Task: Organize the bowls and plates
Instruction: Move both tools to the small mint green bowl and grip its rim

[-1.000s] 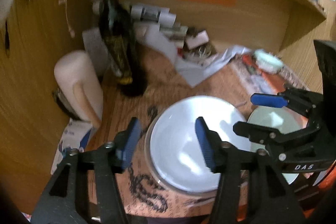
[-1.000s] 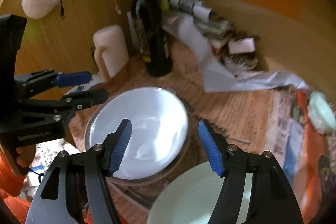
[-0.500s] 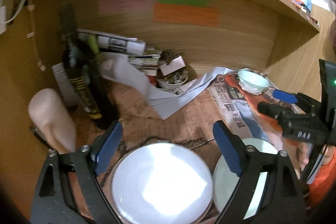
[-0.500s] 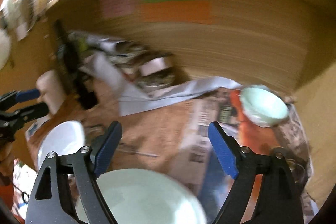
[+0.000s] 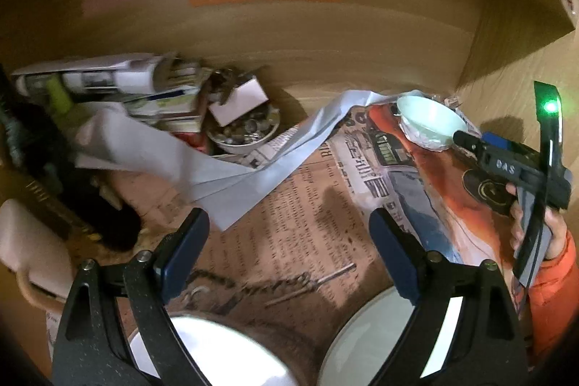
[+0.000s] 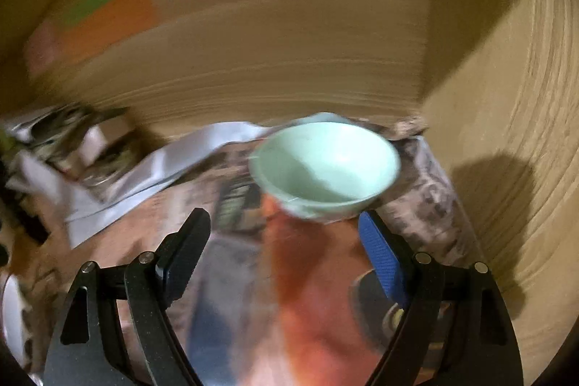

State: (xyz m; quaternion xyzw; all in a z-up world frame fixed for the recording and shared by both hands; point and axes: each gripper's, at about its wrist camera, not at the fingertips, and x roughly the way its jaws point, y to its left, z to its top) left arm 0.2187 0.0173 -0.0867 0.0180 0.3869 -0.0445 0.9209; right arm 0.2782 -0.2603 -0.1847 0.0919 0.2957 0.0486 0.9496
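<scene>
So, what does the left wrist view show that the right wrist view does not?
Only the left wrist view shows the open left gripper, a hand holding the right gripper, a rim of a white plate and a container of small items. Only the right wrist view shows the right gripper from behind, open and empty. Both show the green bowl on newspaper.

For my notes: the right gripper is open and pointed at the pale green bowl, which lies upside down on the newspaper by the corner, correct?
Nearly: the pale green bowl stands upright, its hollow facing up, as the right wrist view shows. The right gripper is open and pointed at it, on the newspaper by the corner.
</scene>
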